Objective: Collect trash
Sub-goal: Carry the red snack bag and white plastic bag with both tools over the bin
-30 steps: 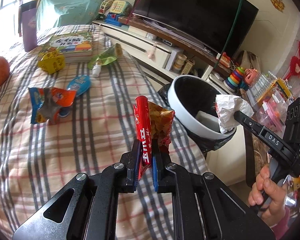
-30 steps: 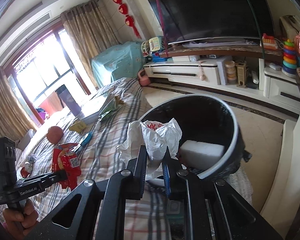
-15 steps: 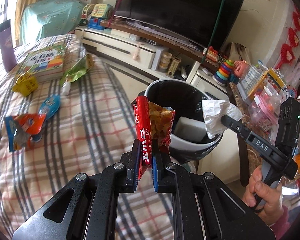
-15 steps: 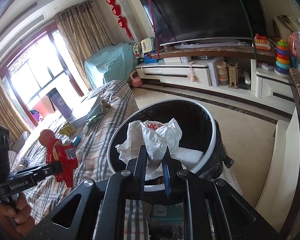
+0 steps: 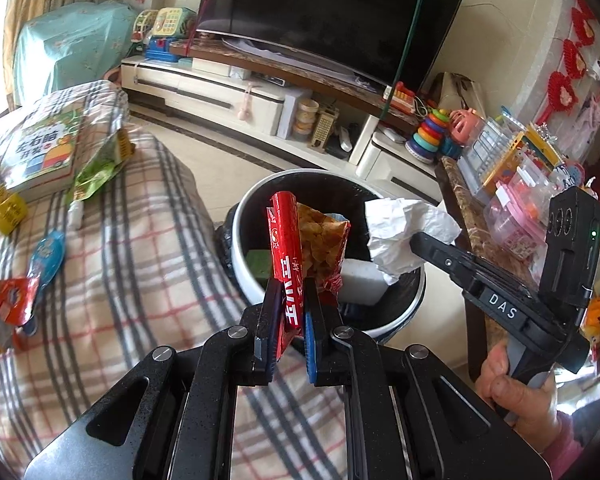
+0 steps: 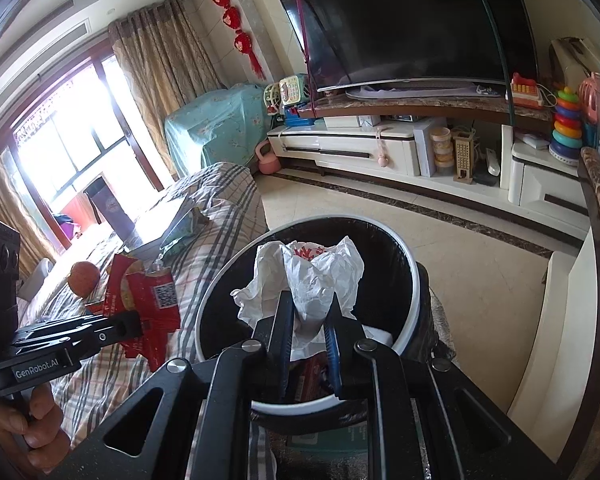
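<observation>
1. Checked cloth point(image 5: 140, 264) covers the bed beside one round bin point(image 5: 244, 240) with a white rim.
2. My left gripper point(image 5: 288, 292) has its jaws clamped on one red snack bag point(image 5: 300, 240), held at the bin's near edge.
3. My right gripper point(image 6: 308, 320) has its jaws clamped on one crumpled white paper point(image 6: 316, 276) above the bin's opening.
4. Four more wrappers lie on the bed: one green point(image 5: 96, 168), one yellow point(image 5: 4, 212), one blue point(image 5: 48, 252), one orange point(image 5: 4, 304).
5. One book point(image 5: 40, 152) lies there too.

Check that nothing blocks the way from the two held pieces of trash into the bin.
Nothing visible does. The bin is open-topped; the right gripper holds the crumpled paper over it, and the left gripper holds the red snack bag near its rim.
</observation>
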A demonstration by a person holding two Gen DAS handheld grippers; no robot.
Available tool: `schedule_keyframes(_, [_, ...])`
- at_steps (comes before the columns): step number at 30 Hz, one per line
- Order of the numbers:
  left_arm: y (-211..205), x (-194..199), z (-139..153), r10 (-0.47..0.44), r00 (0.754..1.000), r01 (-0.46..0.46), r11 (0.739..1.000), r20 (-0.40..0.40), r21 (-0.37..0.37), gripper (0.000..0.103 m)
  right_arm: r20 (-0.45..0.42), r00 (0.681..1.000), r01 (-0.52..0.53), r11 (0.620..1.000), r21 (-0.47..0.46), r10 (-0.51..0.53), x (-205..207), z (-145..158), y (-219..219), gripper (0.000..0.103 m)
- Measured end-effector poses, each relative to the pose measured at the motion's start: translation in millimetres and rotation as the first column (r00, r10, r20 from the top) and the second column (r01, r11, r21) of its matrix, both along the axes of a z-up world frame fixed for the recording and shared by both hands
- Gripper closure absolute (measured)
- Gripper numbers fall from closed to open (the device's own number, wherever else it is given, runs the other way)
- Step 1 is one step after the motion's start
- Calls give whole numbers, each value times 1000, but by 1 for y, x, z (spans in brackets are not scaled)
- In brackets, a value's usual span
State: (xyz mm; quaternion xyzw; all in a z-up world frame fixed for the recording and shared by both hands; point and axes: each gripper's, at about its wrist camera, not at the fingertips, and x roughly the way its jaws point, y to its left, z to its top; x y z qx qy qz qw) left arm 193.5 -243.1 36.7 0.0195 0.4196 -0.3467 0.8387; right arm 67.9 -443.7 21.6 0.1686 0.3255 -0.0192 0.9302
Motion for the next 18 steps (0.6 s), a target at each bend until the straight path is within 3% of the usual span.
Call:
schedule_keyframes(13, [-26,18,-14,-18,999,19,999,-27,35,93,-38,999,-8,1000,-3,7,15,-9,-10,88])
schedule_keyframes(18, [-31,23,-21,-8,999,10,998,-43,55,84,-58,998,-3,1000,-3,3,21,-13,-16,84])
